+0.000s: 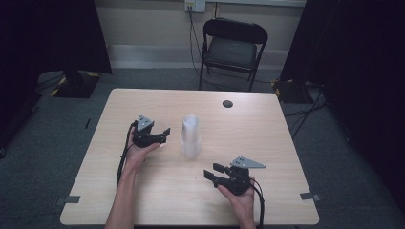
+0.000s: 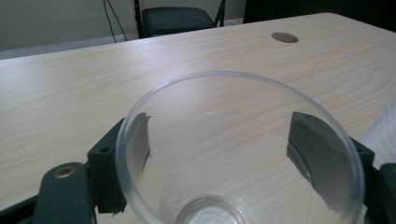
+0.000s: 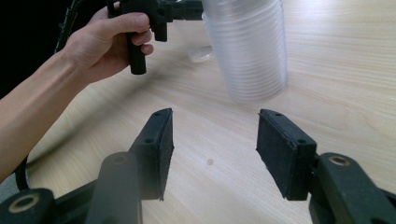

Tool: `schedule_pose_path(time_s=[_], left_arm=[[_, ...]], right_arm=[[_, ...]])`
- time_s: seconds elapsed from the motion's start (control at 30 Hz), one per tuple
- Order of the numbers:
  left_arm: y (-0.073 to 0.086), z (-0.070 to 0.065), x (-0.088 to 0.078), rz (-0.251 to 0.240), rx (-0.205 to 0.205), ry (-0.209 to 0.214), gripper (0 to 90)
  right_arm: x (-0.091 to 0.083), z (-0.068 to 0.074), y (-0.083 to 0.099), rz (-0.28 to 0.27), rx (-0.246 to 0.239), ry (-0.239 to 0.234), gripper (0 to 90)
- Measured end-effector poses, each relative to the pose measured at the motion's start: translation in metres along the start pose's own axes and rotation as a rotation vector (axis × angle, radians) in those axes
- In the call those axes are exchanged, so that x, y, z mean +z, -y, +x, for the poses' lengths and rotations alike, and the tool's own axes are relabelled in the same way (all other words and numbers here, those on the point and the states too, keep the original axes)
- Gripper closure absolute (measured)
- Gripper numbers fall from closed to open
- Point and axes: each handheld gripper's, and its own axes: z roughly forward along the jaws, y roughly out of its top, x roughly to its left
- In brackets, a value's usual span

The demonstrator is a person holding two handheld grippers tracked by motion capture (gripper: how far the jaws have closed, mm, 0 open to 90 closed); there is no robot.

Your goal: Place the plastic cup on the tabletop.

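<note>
A stack of clear plastic cups [image 1: 191,137] stands mouth-down in the middle of the wooden table [image 1: 267,138]. Just left of the stack, my left gripper [image 1: 162,135] is shut on a single clear cup [image 2: 233,77]. Its black pads [image 2: 310,149] press the cup's sides, and the cup's mouth opens away from the camera. My right gripper [image 1: 212,172] is near the front right, open, with nothing between its pads [image 3: 154,149]. The right gripper view shows the stack [image 3: 250,46] ahead, with the left hand and its gripper [image 3: 154,14] beside it.
A round cable hole [image 1: 227,103] sits near the table's far edge. A black folding chair [image 1: 232,45] stands behind the table. Dark curtains hang at both sides. Cables trail from both grippers along the forearms.
</note>
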Motion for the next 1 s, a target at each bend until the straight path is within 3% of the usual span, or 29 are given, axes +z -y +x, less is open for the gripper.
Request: schedule_pose_path(time_s=[0.03, 0.2, 0.33, 0.43, 0.53, 0.67, 0.77, 0.87, 1.0], left_arm=[[0.0, 0.0, 0.0, -0.003, -0.014, 0.003, 21.1], [0.001, 0.001, 0.0, 0.02, -0.008, 0.01, 19.3], [0.003, 0.001, 0.001, 0.054, -0.034, 0.02, 16.2], [0.003, -0.001, -0.001, 0.092, -0.03, -0.004, 15.6], [0.005, -0.005, -0.004, 0.067, -0.009, -0.003, 15.6], [0.009, -0.007, -0.008, 0.064, -0.03, -0.013, 15.6], [0.012, -0.012, -0.011, 0.07, 0.005, -0.03, 15.5], [0.012, -0.014, -0.016, 0.048, -0.015, -0.03, 15.6], [0.013, -0.013, -0.024, 0.049, -0.01, -0.043, 15.6]], right_arm=[[-0.001, 0.0, 0.0, -0.003, -0.003, 0.001, 46.3], [-0.001, -0.001, -0.001, -0.01, 0.0, 0.001, 46.2], [-0.002, 0.0, 0.0, -0.01, -0.001, 0.003, 46.1], [-0.003, 0.0, 0.0, -0.016, 0.0, 0.003, 46.1], [-0.004, 0.001, 0.001, -0.016, 0.001, 0.007, 46.1], [-0.005, 0.001, 0.001, -0.02, 0.002, 0.008, 46.0], [-0.006, 0.0, 0.002, -0.022, 0.004, 0.012, 45.5], [-0.006, -0.001, 0.003, -0.025, 0.006, 0.016, 44.7], [-0.007, -0.003, 0.004, -0.024, 0.008, 0.026, 43.7]])
